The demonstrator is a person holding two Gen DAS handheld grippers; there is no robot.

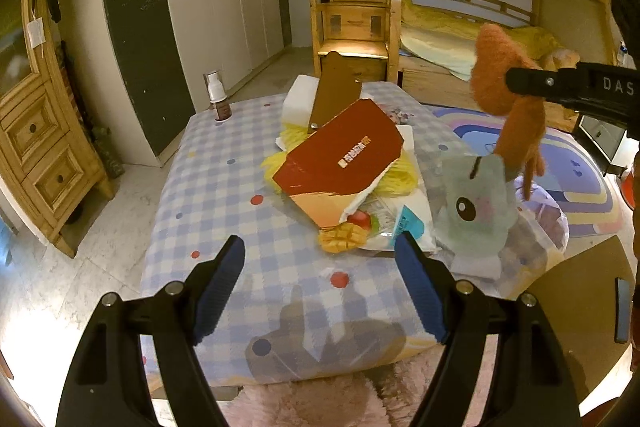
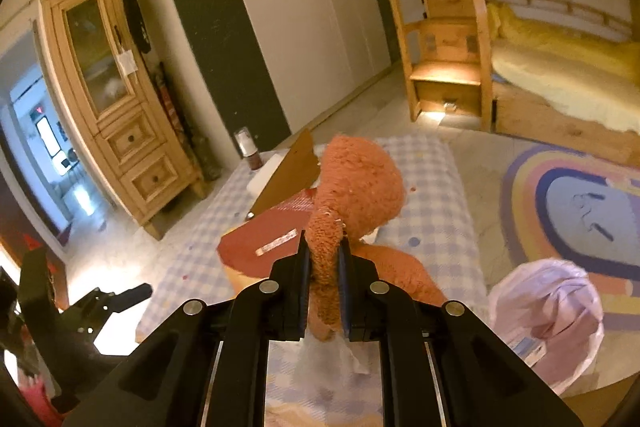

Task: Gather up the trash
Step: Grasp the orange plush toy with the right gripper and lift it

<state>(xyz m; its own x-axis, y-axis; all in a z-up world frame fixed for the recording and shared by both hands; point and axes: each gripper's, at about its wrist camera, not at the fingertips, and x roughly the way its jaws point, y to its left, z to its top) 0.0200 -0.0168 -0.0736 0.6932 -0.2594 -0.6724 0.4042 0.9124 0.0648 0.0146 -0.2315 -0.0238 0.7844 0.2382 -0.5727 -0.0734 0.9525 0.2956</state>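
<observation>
Right wrist view is showing the right tongs (image 2: pixel 325 267) pinching a fuzzy orange cloth (image 2: pixel 356 183) tightly between their pads and holding it above the checked tabletop (image 2: pixel 436 211). Just to the right and lower, a pale plastic bag (image 2: pixel 556 311) is sitting with its mouth gathered, beside the tabletop's edge. From the left wrist view, the left tongs (image 1: pixel 320 259) are standing wide apart with nothing between them, hovering over the near end of the tabletop. Beyond them the pile of trash is lying: a red cardboard box (image 1: pixel 344 159) flattened on yellow shreds (image 1: pixel 394 181), a printed wrapper (image 1: pixel 384 223) under it, and a grey-green cloth with a cartoon eye (image 1: pixel 472 207) hanging by the bag. Farther back a small bottle (image 1: pixel 218 97) is standing near the tabletop's far left corner. The step in hand looks like carrying the orange cloth to the bag; the next move would call for bringing it over the bag's mouth before letting go. Only the left wrist view is showing the cloth's full dangling length and the wrapper; only the right wrist view is showing the pinch itself.
</observation>
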